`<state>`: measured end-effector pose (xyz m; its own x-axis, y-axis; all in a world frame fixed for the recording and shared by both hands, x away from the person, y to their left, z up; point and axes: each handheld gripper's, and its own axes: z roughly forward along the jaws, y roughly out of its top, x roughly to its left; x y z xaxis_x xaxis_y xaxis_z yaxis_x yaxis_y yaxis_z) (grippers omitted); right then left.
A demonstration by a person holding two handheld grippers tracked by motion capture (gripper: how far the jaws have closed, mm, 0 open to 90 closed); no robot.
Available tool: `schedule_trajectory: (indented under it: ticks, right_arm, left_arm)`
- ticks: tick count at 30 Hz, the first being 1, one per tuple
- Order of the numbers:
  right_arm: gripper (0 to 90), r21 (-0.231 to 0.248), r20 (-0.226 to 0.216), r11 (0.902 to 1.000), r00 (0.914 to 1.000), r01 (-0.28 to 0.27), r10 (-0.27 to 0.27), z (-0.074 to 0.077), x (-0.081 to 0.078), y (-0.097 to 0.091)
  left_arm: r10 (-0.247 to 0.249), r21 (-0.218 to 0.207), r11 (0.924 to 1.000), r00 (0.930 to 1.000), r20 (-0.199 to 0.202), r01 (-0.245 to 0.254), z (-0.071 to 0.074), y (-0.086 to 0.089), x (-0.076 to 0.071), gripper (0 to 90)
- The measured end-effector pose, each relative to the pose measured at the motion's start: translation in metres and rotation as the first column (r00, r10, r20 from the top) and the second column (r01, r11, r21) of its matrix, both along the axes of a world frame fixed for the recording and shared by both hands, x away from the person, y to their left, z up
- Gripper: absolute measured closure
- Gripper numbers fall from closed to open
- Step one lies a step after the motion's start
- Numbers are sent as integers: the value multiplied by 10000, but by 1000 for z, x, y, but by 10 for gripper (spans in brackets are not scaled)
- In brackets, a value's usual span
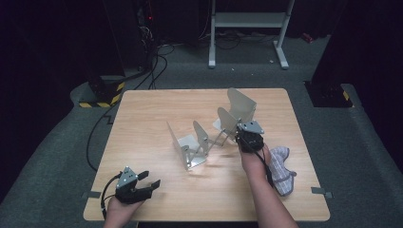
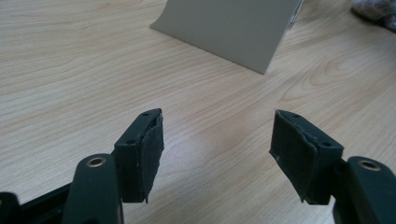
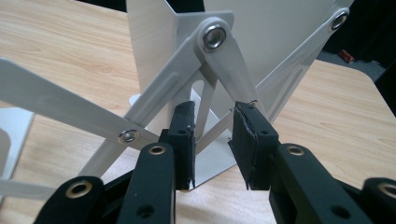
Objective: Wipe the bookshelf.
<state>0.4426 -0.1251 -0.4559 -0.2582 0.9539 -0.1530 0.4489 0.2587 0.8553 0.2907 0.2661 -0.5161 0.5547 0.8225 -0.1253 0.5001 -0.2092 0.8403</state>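
one folding rack with four metal plates and one cloth on the worktop. right gripper clamps a rack strut, shown close up; left gripper spread apart.

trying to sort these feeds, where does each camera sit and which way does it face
High view: above the person's side, looking forward and down at the table; both forearms enter from below.
Left gripper view: rides the left gripper, facing a rack plate.
Right gripper view: rides the right gripper, at the rack's links.
Shared: the metal rack.
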Motion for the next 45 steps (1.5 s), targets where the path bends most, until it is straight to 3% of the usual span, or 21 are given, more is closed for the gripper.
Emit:
schedule_trajectory:
  ticks: [11, 14, 17, 22, 33, 39, 45]
  right_arm:
    - [675, -114, -212, 9993, 9992, -345, 342, -2, 50, 38]
    - [644, 3, -258, 9986, 9983, -528, 528, -3, 50, 44]
    - [618, -58, -108, 9967, 9966, -812, 811, -2, 35, 44]
    - [572, 262, 197, 9934, 9936, -1117, 1112, 2, -3, 30]
    - [547, 502, 818, 9871, 9857, -1518, 1474, -9, -80, -3]
    - [516, 330, 750, 9843, 9825, -1733, 1705, -21, -107, -18]
    - [481, 365, 449, 9831, 9830, -1795, 1778, -25, -115, -30]
  left_arm:
    - [14, -17, 10000, 10000, 56, -14, -1, 1, -2, 349]
    - [112, -83, 9999, 9999, 35, -112, -1, 4, -1, 351]
    - [142, -34, 9999, 9999, 32, -141, -2, 4, 1, 351]
    - [135, 192, 9997, 9999, 44, -136, -3, 3, 1, 362]
    - [320, 316, 9990, 9993, 197, -326, -2, 3, 2, 356]
    - [343, 282, 9990, 9990, 270, -351, -2, 3, 8, 355]
    - [302, 265, 9992, 9991, 283, -310, -3, 0, 15, 352]
